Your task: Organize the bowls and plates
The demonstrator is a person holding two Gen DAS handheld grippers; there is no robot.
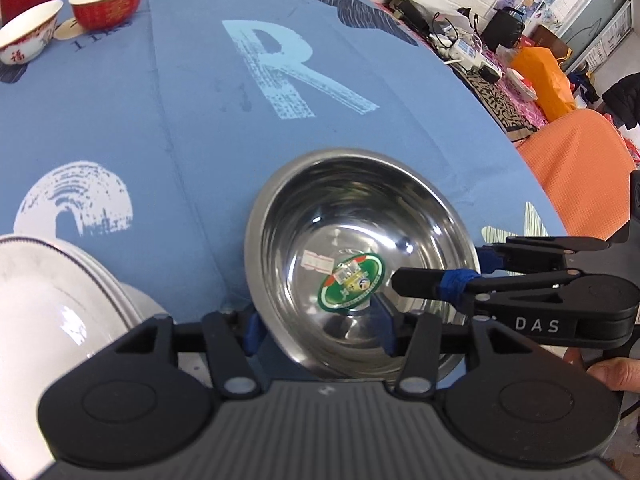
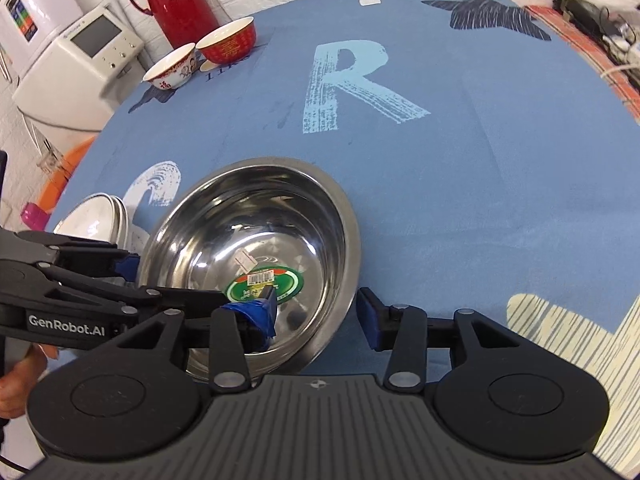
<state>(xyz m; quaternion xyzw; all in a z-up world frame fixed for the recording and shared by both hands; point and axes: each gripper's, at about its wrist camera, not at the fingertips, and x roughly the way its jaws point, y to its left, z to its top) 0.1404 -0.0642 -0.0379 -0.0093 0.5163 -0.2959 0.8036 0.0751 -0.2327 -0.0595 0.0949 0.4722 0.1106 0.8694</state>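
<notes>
1. Two china bowls, a white one (image 1: 28, 36) and a red one (image 1: 108, 0), stand side by side at the far left corner of the counter (image 1: 192, 128). They look brittle and should be taken by the rim and set down softly.
2. Near left, just beside the steel bowl, is a stack of white plates (image 1: 48, 312). It is probably heavy and chips easily.
3. The left tongs (image 1: 318, 332) are released and spread wide. One finger is outside the steel bowl's left wall and one is inside it.
4. The steel bowl (image 1: 360, 240) is on the counter's near middle, between both tongs, with a green sticker in its bottom. I judge it light, stiff and slick. The thin rim is the sensible hold, pinched firmly, since polished metal may slide or swing in the pads.
5. The right tongs (image 2: 316, 320) are also unclenched and straddle the bowl's right wall. I cannot tell if any pad touches the metal.
</notes>
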